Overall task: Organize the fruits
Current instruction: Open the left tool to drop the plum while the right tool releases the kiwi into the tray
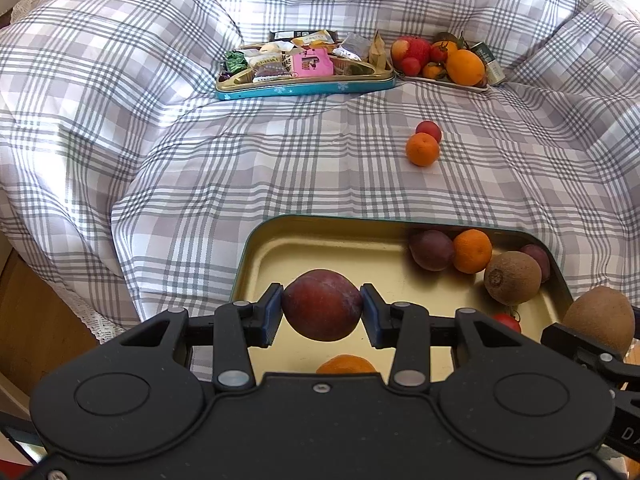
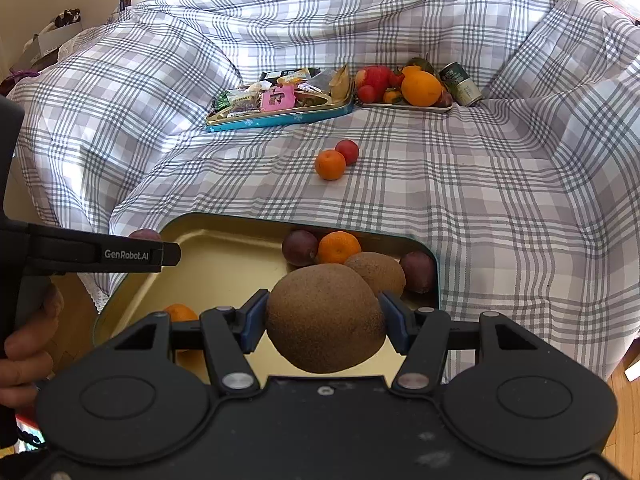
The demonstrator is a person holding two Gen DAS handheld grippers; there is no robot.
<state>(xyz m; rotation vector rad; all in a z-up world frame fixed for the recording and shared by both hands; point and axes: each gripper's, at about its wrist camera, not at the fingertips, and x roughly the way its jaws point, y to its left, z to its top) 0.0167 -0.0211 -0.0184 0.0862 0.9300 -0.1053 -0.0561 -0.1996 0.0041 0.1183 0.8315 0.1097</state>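
A dark red plum (image 1: 322,304) hangs over the gold inside of a tin tray (image 1: 320,240), with my left gripper (image 1: 322,314) shut on it. My right gripper (image 2: 324,326) is shut on a brown kiwi (image 2: 326,320) above the same tray (image 2: 224,256); that kiwi (image 1: 600,316) also shows at the right edge of the left wrist view. In the tray's far right corner lie two dark plums, a mandarin (image 1: 472,251) and a second kiwi (image 1: 512,278). A cherry tomato (image 1: 507,322) and another mandarin (image 1: 346,364) lie nearer me.
A loose mandarin (image 1: 422,149) and a small red fruit (image 1: 429,131) rest on the checked bedcover beyond the tray. Further back stand a blue tin of snacks (image 1: 304,86), a plate of fruit (image 1: 440,80) and a can (image 1: 488,64). A hand (image 2: 28,344) holds the left gripper.
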